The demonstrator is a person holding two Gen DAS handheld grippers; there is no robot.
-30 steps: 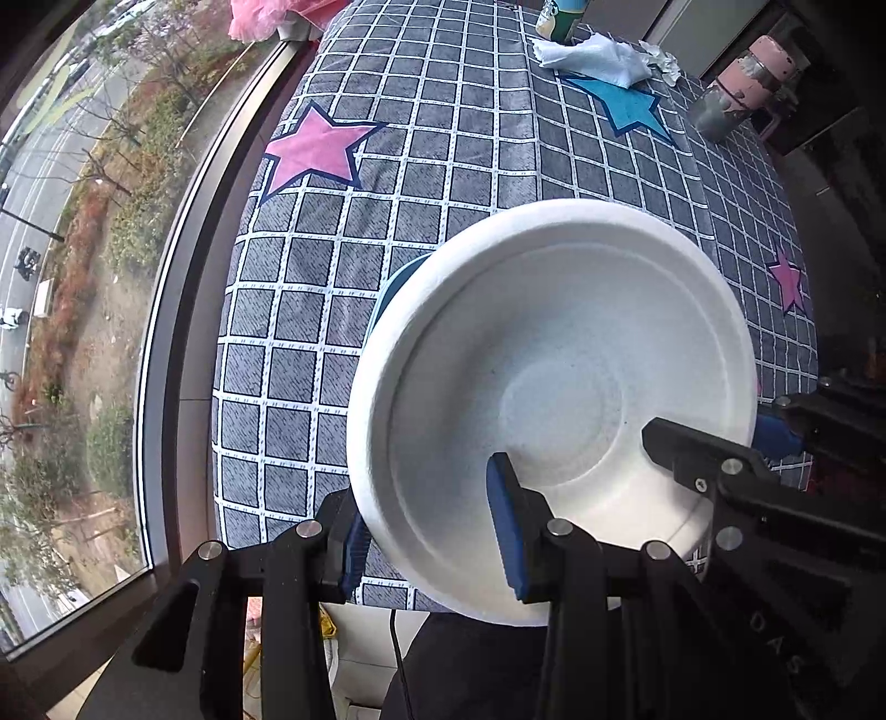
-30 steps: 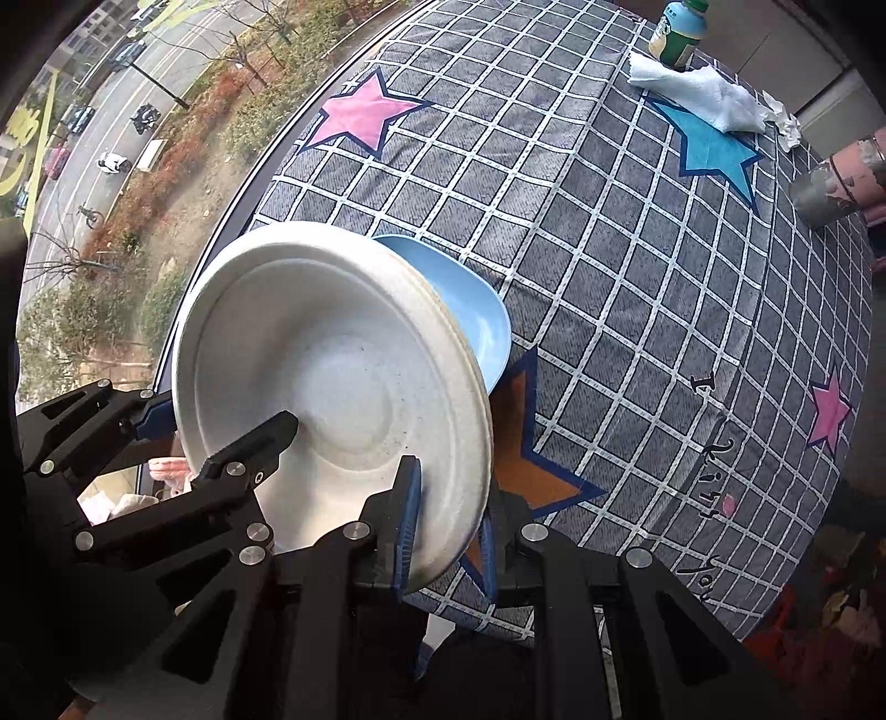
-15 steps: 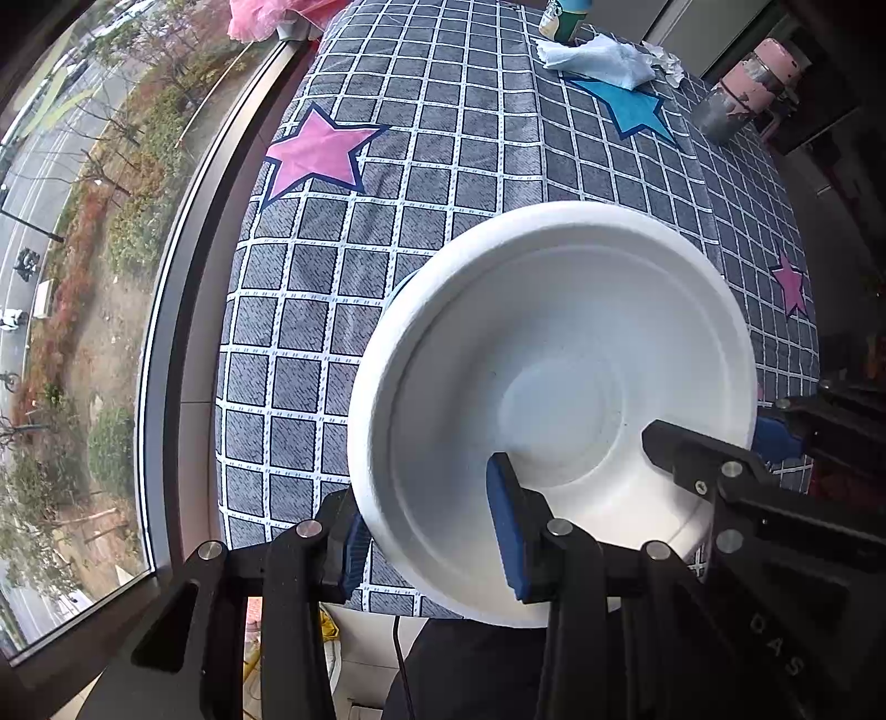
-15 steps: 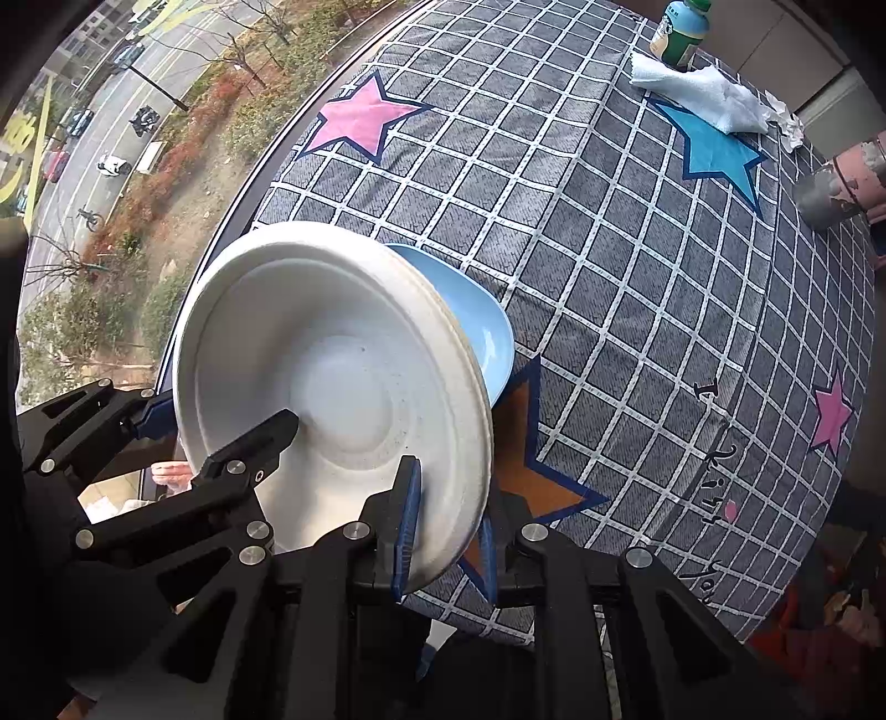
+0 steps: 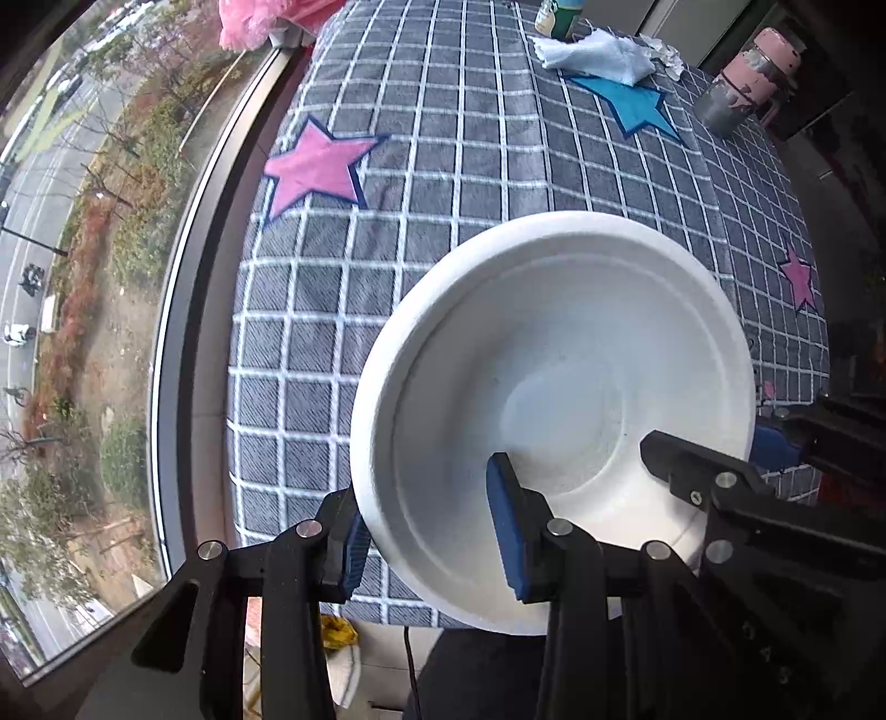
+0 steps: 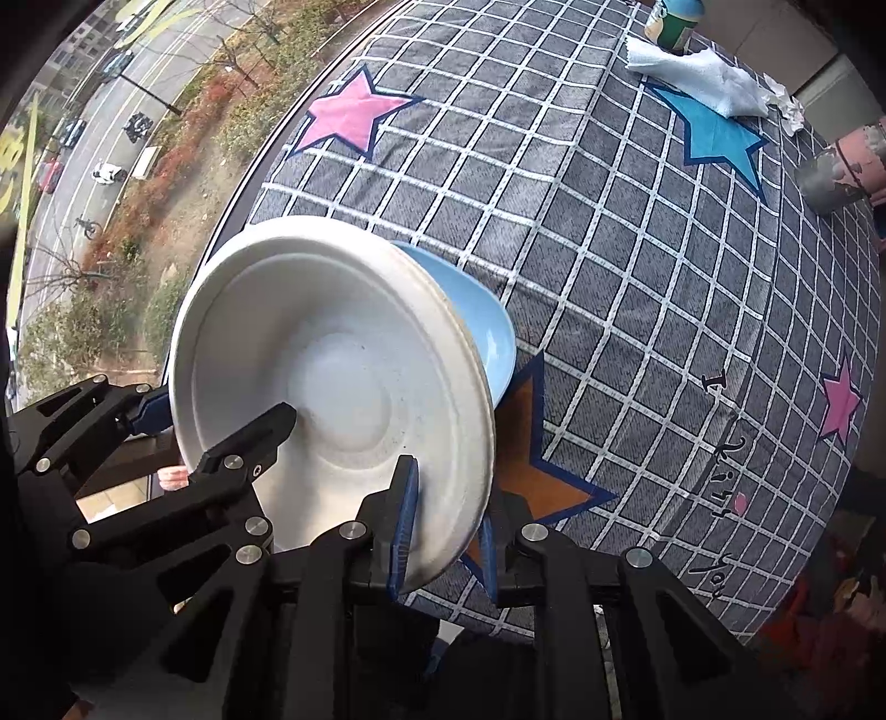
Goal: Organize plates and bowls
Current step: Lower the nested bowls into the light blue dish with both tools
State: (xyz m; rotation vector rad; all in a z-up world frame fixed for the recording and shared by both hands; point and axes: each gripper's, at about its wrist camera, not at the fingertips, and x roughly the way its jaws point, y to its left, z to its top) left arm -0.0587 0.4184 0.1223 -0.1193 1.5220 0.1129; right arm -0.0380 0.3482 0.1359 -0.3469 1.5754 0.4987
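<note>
The left claw [image 5: 432, 540] points down over the near edge of the worktop [image 5: 498, 166], its blue pads pinching the left rim of a white plate [image 5: 554, 399] — one pad under the rim, the other inside the dish. To its left a window frame runs along the worktop's edge, with a street and trees far below. Ahead of it lies the grey checked cloth [image 5: 421, 277] with a pink star [image 5: 315, 166] printed on it. Farther off, at the far end, a crumpled pale cloth [image 5: 598, 50] lies on a blue star [image 5: 637, 108], just beside a green-capped bottle [image 5: 559, 14]. To the far right stands a pink and grey flask [image 5: 742, 83].

The right claw [image 6: 443, 534] also points down and is nearly pressed together, clamping the opposite rim of the same white plate, which hangs tilted between the two claws. Directly behind the plate, seen from the right wrist, a light blue bowl [image 6: 487, 338] shows; whether the plate touches it cannot be told. The bowl sits at the tip of an orange star [image 6: 531, 476] right ahead of the right claw. The plate hides most of the bowl from the left wrist view.
</note>
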